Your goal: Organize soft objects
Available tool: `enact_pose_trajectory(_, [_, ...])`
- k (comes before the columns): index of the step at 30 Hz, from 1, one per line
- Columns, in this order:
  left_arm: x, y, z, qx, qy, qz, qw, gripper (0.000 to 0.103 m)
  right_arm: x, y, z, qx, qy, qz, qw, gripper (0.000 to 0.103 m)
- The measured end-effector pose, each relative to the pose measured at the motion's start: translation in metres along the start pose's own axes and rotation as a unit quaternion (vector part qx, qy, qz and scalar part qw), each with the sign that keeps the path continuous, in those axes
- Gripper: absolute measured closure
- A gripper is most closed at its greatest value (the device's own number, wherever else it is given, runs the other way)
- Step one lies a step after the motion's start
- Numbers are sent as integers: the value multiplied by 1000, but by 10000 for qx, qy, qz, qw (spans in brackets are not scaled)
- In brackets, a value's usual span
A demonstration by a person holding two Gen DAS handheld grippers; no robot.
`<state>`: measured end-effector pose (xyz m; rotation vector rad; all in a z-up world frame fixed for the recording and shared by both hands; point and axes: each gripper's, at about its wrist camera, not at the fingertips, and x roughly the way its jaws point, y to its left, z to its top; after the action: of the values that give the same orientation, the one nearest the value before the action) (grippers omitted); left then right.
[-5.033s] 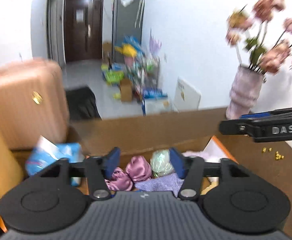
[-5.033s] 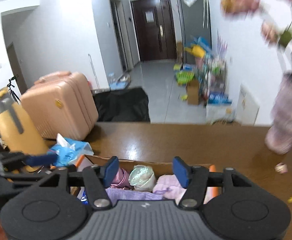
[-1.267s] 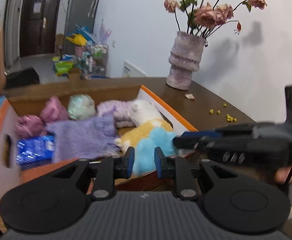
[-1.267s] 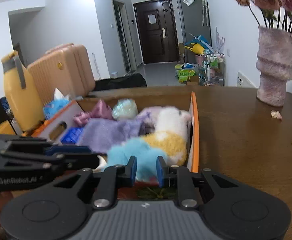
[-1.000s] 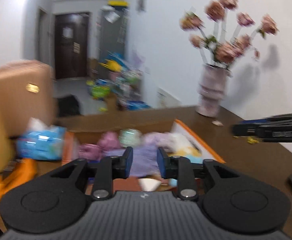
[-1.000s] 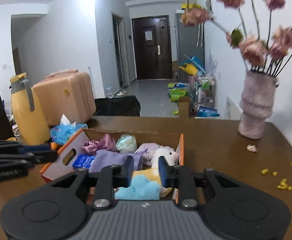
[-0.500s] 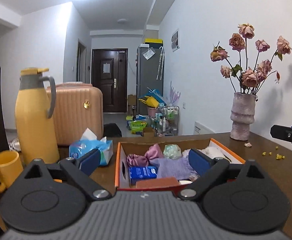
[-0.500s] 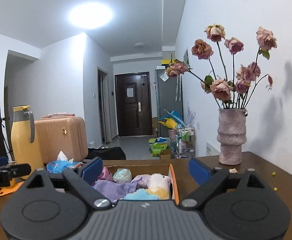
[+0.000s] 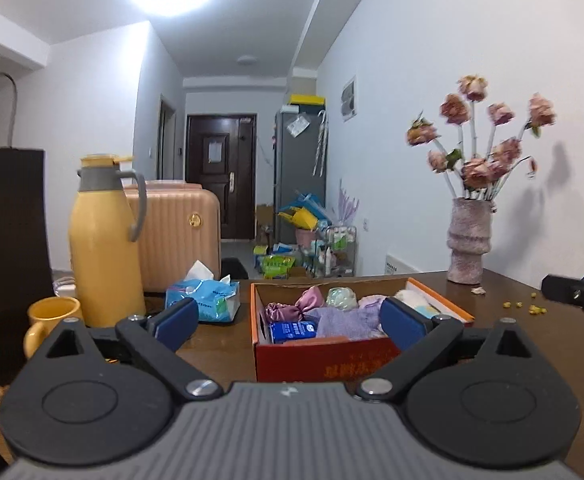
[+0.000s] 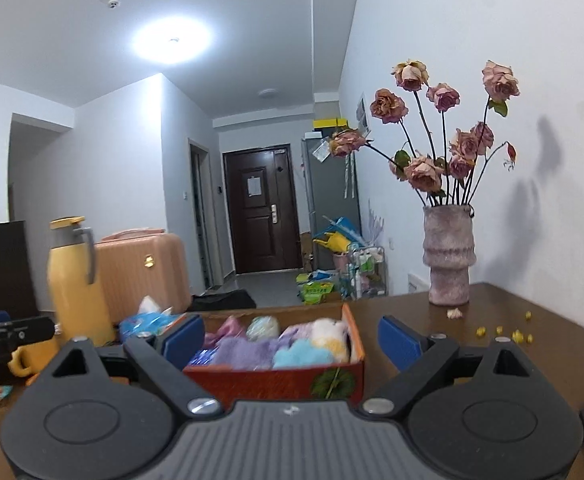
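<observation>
Here, left gripper and right gripper, jaws spread wide and empty, should approach the box squarely before gripping.

Left tool, right tool — jaws spread, empty.

Black hand-held gripper, blue pads, silver screws.

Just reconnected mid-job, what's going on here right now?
Both grippers are open and hold nothing. The left gripper and right gripper sit back from the orange cardboard box on the wooden table. The box holds the soft things: a purple cloth, a blue and yellow plush, pink scrunchies.
</observation>
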<state>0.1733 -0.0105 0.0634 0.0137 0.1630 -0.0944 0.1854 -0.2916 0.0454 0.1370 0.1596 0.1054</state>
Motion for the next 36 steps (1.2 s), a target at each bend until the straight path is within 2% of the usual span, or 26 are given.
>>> enact_pose_trajectory(5, [-74, -1, -18, 402, -280, -86, 9988, 0, -58, 22, -18, -408, 80, 238, 9989, 6])
enact_pose_trajectory(8, [-113, 2, -35, 417, -458, 9, 9981, 0, -95, 33, -32, -532, 92, 305, 9981, 2])
enact_pose_trajectory(10, [-136, 0, -53, 477, -395, 33, 9981, 0, -118, 41, -41, -873, 155, 492, 9948, 2])
enact_pose_trajectory(11, [-144, 0, -61, 426, -310, 79, 9986, 0, -130, 44, -44, -949, 103, 408, 9946, 2])
enact_pose_trajectory(14, [-165, 4, -80, 123, 93, 116, 9998, 0, -160, 51, -56, -606, 95, 245, 9978, 0])
enact_pose_trajectory(16, [-168, 5, -82, 131, 177, 86, 9997, 0, -177, 58, -72, -295, 157, 221, 9992, 0])
enact_pose_trajectory(20, [-170, 1, -77, 309, -13, 302, 9991, 0, -190, 68, -96, -73, 237, 81, 9997, 0])
enact_pose_trajectory(22, [-172, 1, -78, 293, -16, 301, 9991, 0, -187, 68, -97, -107, 345, 131, 9993, 0])
enact_pose_trajectory(26, [-171, -1, -78, 326, 56, 234, 9992, 0, -192, 68, -96, -131, 185, 84, 9997, 0])
enact_pose_trajectory(36, [-173, -2, -80, 337, 34, 206, 9992, 0, -193, 66, -93, -98, 265, 196, 9994, 0])
